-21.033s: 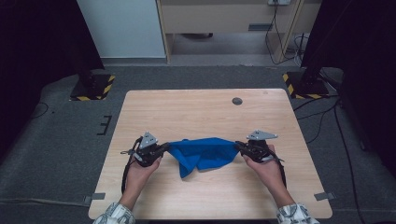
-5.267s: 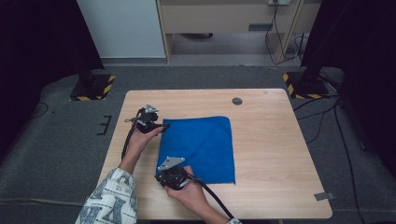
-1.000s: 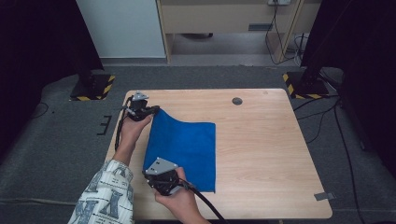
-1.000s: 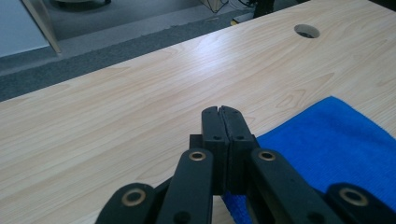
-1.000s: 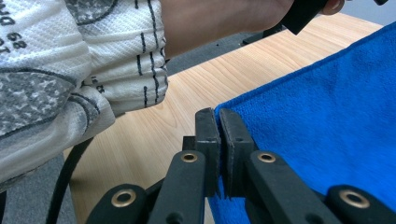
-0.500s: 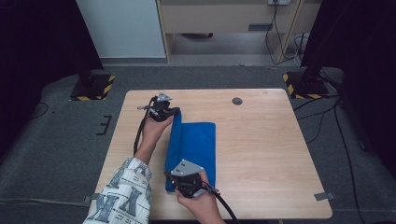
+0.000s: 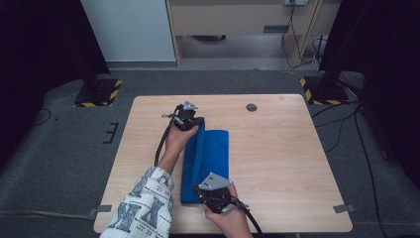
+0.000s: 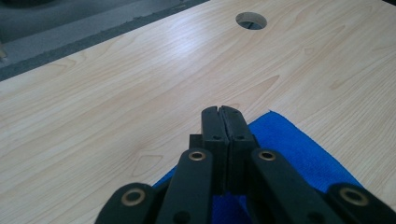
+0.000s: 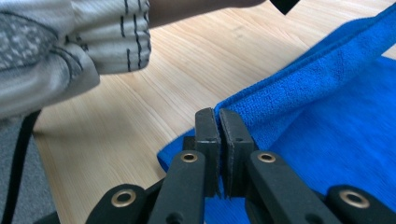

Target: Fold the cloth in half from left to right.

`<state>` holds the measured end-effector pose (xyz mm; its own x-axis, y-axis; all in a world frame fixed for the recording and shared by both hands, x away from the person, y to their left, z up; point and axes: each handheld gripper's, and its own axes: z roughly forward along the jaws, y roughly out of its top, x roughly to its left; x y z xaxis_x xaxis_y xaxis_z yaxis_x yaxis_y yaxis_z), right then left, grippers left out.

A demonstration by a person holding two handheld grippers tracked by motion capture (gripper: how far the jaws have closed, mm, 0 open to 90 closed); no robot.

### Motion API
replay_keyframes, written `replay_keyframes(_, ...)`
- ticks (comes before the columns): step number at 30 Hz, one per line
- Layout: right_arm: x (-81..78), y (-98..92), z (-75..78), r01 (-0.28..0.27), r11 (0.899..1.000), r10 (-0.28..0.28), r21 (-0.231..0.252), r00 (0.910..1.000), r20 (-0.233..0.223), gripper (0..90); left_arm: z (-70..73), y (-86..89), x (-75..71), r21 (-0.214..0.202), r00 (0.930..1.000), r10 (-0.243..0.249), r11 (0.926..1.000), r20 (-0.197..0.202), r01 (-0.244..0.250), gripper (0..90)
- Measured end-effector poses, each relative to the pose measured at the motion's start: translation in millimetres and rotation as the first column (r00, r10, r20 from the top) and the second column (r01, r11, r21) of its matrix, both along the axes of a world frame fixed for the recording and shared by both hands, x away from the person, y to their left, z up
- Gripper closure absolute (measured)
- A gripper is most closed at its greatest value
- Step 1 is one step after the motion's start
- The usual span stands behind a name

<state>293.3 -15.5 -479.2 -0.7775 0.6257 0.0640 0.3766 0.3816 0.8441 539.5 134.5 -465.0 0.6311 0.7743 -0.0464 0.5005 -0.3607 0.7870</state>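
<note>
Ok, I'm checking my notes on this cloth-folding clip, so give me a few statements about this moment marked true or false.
1. The blue cloth lies on the wooden table. True.
2. The left gripper holds the cloth's far end. True: its jaws are shut on the cloth's edge.
3. The right gripper hangs open above a bare part of the table. False: it is shut on the cloth's near end.
4. The cloth is spread out in a full square. False: one side is lifted and carried over the rest, so it forms a narrow, long strip.
5. A round hole sits in the table beyond the cloth. True.
6. The cloth is red. False: it is blue.
</note>
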Motion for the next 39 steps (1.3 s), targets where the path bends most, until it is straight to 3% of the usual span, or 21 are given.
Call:
replay_keyframes(6,-1.7,-20.1,-5.1,0.021,0.999,-0.021,-0.027,0.9997,-0.008,87.2,-3.2,-14.0,1.1,-0.005,1.0000,-0.005,1.0000,-0.007,0.005,89.3)
replay_keyframes(15,-1.7,-41.7,-6.2,0.042,0.999,-0.042,-0.027,0.9990,-0.018,87.2,-12.8,-32.9,3.4,0.003,0.9994,-0.019,0.9998,-0.028,0.019,89.1)
replay_keyframes(31,0.1,-64.9,-14.9,0.068,0.998,-0.068,-0.006,0.9960,-0.057,86.9,-23.1,-52.7,7.2,-0.004,0.9983,-0.022,0.9998,-0.054,0.022,88.9)
replay_keyframes(39,0.5,-64.1,-17.1,0.054,0.998,-0.055,-0.011,0.9956,-0.076,86.6,-25.3,-59.0,7.9,0.003,0.9980,-0.025,0.9997,-0.058,0.026,88.7)
